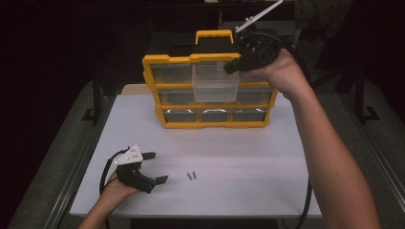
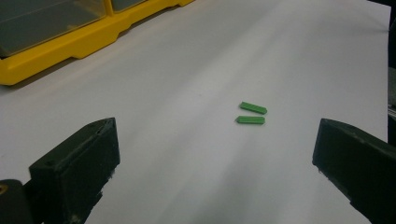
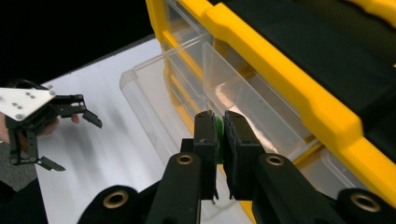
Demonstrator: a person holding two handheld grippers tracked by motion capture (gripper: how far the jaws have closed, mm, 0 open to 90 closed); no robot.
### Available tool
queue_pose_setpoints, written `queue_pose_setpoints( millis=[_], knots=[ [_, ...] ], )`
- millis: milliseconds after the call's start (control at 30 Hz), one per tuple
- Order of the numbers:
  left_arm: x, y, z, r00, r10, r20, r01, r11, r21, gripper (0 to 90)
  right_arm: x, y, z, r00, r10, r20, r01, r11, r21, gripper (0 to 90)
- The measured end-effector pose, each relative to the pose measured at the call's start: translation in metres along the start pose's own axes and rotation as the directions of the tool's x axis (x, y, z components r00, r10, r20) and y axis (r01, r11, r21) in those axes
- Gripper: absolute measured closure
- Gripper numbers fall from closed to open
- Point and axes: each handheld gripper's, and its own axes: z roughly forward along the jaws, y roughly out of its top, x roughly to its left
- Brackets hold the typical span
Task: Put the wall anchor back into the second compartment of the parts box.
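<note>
Green plastic strip (image 3: 218, 135), small and flat, sits pinched in the closed right tongs (image 3: 218, 140) above the pulled-out clear plastic drawer (image 1: 215, 82) of the yellow organizer box (image 1: 210, 125) (not yet dropped). Two more green strips (image 1: 191, 176) lie on the white surface (image 1: 239, 157) before the open, empty left tongs (image 1: 154, 167).

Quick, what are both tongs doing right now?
Left tongs: open, holding nothing, resting on the table.
Right tongs: shut on a small green piece, over the open drawer.

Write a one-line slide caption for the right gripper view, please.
Right gripper, shut on a small green piece, hovers above the pulled-out clear drawer of the yellow organizer.
</note>
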Motion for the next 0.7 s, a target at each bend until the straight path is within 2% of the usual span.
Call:
queue_pose_setpoints(
  millis=[167,300,333,433,467,700],
  knots=[
    [0.000,0.000,0.000,1.0000,0.000,-0.001,0.000,1.0000,0.000,0.8,0.001,0.003,0.010,1.0000,0.000,-0.002,0.000,1.000,0.028,82.3],
    [0.000,0.000,0.000,1.0000,-0.001,0.000,0.001,1.0000,0.001,0.8,0.001,0.003,0.011,0.9999,0.003,0.010,-0.004,1.000,0.014,69.5],
    [0.000,0.000,0.000,1.0000,-0.001,0.000,0.001,1.0000,0.002,0.8,0.001,0.003,0.008,0.9999,0.002,0.015,-0.002,1.000,0.006,64.6],
    [0.000,0.000,0.000,1.0000,0.003,0.001,-0.003,1.0000,0.003,0.8,0.001,0.001,0.005,0.9997,-0.006,0.022,0.006,1.000,-0.006,61.9],
    [0.001,0.000,-0.001,0.9999,0.013,0.000,-0.013,0.9998,0.012,0.8,0.001,0.000,0.000,0.9998,0.006,0.019,-0.006,1.000,-0.017,58.1],
    [0.000,0.000,0.001,1.0000,0.006,0.002,-0.006,1.0000,0.005,0.8,0.001,-0.007,-0.016,0.9991,0.013,0.039,-0.012,0.999,-0.038,50.6]
  ],
)
